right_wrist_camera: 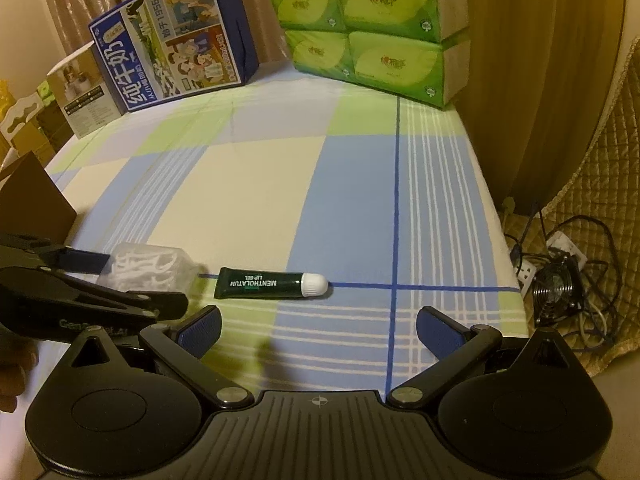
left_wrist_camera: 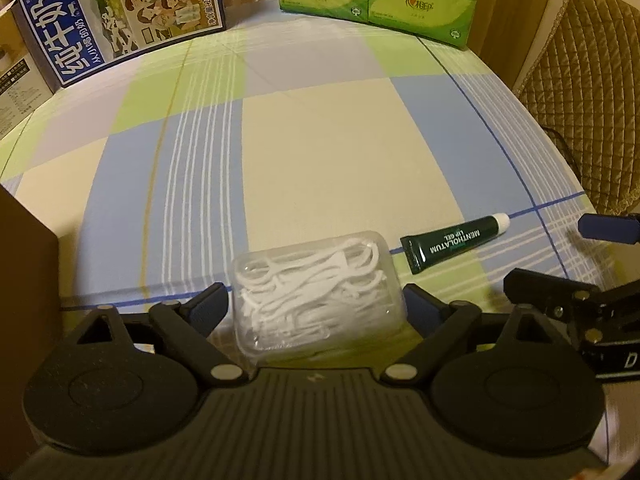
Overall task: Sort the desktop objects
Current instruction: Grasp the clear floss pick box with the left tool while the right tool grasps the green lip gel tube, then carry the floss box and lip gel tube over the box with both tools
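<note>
A checked tablecloth point(right_wrist_camera: 248, 208) carries a blue milk carton box point(right_wrist_camera: 172, 40) and green tissue packs point(right_wrist_camera: 372, 36) along its far edge. Nearer, the left gripper point(left_wrist_camera: 316, 308) brackets a clear box of floss picks point(left_wrist_camera: 316, 292); contact is unclear. The right gripper point(right_wrist_camera: 318, 328) stands wide open, holding nothing, just short of the green lip gel tube point(right_wrist_camera: 268, 283).

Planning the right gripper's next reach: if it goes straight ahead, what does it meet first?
Probably the lip gel tube, lying crosswise slightly left of the right gripper centerline; its open jaws might pass the cap end.
</note>
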Motion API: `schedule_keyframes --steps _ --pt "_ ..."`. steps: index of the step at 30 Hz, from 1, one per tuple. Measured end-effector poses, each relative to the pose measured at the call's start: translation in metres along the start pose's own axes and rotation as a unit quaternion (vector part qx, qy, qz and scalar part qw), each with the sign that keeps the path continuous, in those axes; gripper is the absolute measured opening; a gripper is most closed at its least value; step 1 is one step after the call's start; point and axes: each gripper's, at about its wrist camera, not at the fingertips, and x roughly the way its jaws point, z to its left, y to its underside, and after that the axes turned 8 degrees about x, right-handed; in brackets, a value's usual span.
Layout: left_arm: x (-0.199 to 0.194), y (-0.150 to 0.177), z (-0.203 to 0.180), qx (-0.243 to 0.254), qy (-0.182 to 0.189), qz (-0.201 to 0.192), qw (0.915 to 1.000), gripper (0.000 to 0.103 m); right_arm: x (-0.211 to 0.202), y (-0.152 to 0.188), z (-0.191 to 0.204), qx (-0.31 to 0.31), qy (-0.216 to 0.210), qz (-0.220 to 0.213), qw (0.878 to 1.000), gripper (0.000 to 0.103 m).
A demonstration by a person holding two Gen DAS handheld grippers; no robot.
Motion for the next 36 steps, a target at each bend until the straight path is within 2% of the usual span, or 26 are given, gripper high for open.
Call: schedule_keyframes --steps 6,11,16,21,23,25,36 --pt "-0.003 0.007 0.009 -0.006 -0.014 -0.008 0.9999 0.088 0.010 0.002 0.010 -0.013 -0.003 0.003 1.000 0.101" --pt "-0.007 0.015 0.029 -0.040 -0.033 -0.004 0.9986 0.087 0.022 0.004 0.023 -0.027 0.004 0.000 1.000 0.101" --pt "-0.009 0.019 0.041 -0.058 -0.046 0.001 0.9973 0.087 0.040 0.010 0.041 -0.051 0.028 -0.013 0.998 0.101" --pt "-0.009 0.019 0.042 -0.057 -0.056 -0.001 0.9968 0.087 0.051 0.015 0.048 -0.049 0.054 -0.035 0.997 0.100" --pt "-0.008 0.019 0.043 -0.058 -0.056 -0.001 0.9968 0.087 0.053 0.015 0.049 -0.052 0.055 -0.039 0.996 0.097" --pt "-0.006 0.018 0.043 -0.056 -0.057 0.000 0.9968 0.087 0.051 0.013 0.051 -0.057 0.051 -0.043 0.996 0.081" --pt "-0.005 0.020 0.041 -0.046 -0.050 0.003 0.9977 0.086 0.040 0.019 0.050 -0.066 0.043 -0.024 0.997 0.081"
